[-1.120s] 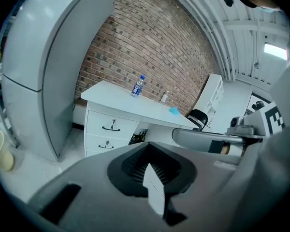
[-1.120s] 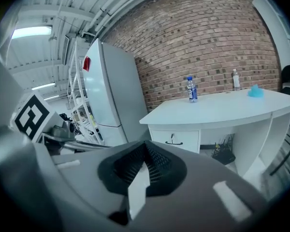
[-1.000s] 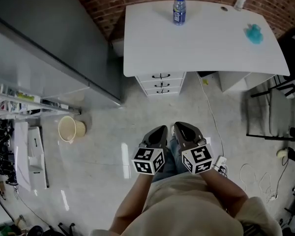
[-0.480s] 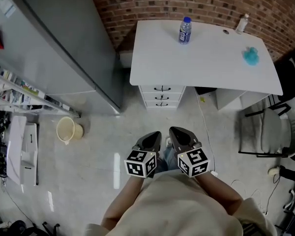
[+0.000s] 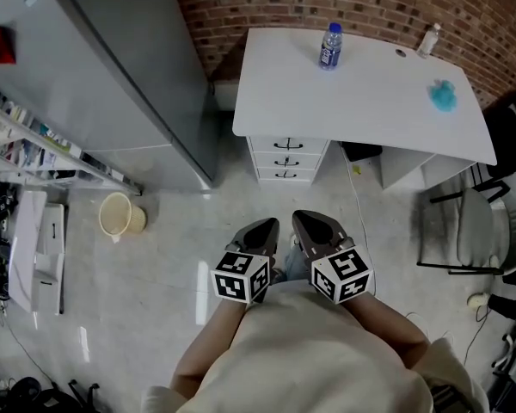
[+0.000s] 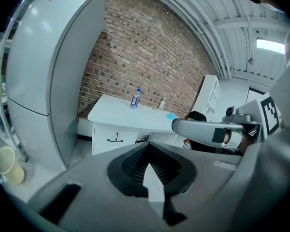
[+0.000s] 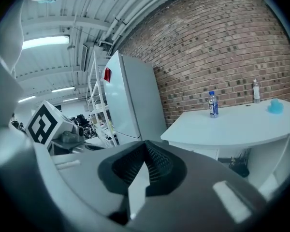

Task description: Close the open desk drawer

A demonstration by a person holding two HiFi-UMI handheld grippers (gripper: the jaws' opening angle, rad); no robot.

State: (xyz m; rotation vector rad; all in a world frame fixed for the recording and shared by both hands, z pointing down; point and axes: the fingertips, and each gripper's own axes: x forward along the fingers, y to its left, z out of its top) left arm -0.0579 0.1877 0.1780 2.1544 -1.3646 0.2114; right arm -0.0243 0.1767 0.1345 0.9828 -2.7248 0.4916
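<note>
Three white drawers point(image 5: 285, 159) sit stacked under the left end of the white desk point(image 5: 370, 101), straight ahead of both tools and well apart from them, with bare floor point(image 5: 241, 196) between. From the head view I cannot tell which drawer stands open. All three fronts look close to flush, and each carries a small dark handle point(image 5: 289, 144) at its middle. The left tool point(image 5: 260, 231) and the right tool point(image 5: 315, 226) are held side by side just in front of the person's body. Each has its jaws pressed together with nothing between them, and both point towards the desk. A drawer like this is probably a rigid box on runners, light to move unless it is loaded, and likely to glide once started. It should need a steady push rather than a grip. The flat front just beside the handle looks like the best contact point, met squarely with the closed jaw tips so that the drawer does not rack sideways. That smooth painted face could let a tip skid. A water bottle point(image 5: 330, 46) stands on the desk beyond the drawers, so a hard shove could rock it.
</note>
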